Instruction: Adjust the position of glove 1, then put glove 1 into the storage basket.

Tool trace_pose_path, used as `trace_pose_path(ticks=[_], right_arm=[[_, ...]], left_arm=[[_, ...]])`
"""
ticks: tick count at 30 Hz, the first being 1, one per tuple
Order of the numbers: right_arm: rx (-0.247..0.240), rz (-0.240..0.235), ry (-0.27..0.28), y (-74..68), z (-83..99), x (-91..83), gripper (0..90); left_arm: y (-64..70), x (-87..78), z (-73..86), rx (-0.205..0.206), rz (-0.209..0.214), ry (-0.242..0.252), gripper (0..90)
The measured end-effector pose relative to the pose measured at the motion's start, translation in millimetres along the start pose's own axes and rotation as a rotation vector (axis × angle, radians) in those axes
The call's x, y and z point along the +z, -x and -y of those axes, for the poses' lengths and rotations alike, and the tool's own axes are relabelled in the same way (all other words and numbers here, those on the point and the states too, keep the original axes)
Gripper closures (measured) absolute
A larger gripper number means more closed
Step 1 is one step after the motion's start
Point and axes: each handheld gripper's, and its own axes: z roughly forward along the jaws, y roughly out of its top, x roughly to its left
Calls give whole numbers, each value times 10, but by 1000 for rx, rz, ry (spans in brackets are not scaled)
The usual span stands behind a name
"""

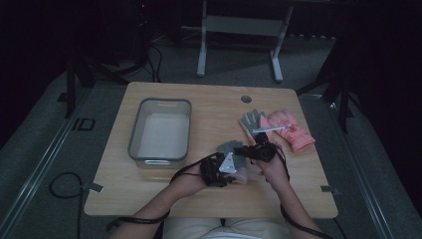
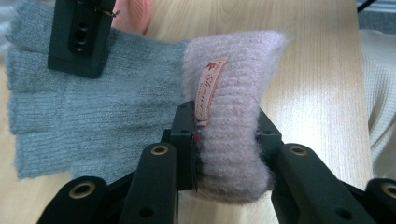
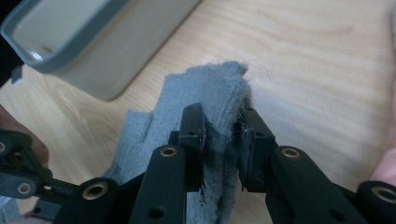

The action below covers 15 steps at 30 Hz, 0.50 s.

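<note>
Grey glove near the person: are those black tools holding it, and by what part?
Yes. The left gripper clamps the glove's pinkish cuff; the right gripper pinches a bunched fold at the glove's grey finger end.

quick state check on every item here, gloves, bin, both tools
left tool: shut on the pink cuff of the grey glove
right tool: shut on the grey glove's finger end
grey bin: upright, open, nothing inside
second grey glove: flat on table
pink gloves: lying on table, untouched
</note>
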Motion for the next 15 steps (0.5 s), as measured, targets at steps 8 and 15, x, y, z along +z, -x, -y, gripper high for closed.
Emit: trace_pose_path(ticks=[8, 15], right_arm=[[-46, 2, 43, -116, -237, -89, 744], [-98, 11, 78, -292, -532, -104, 745]], left_arm=[[-153, -279, -119, 47, -18, -11, 692], [-328, -553, -141, 70, -53, -18, 688]])
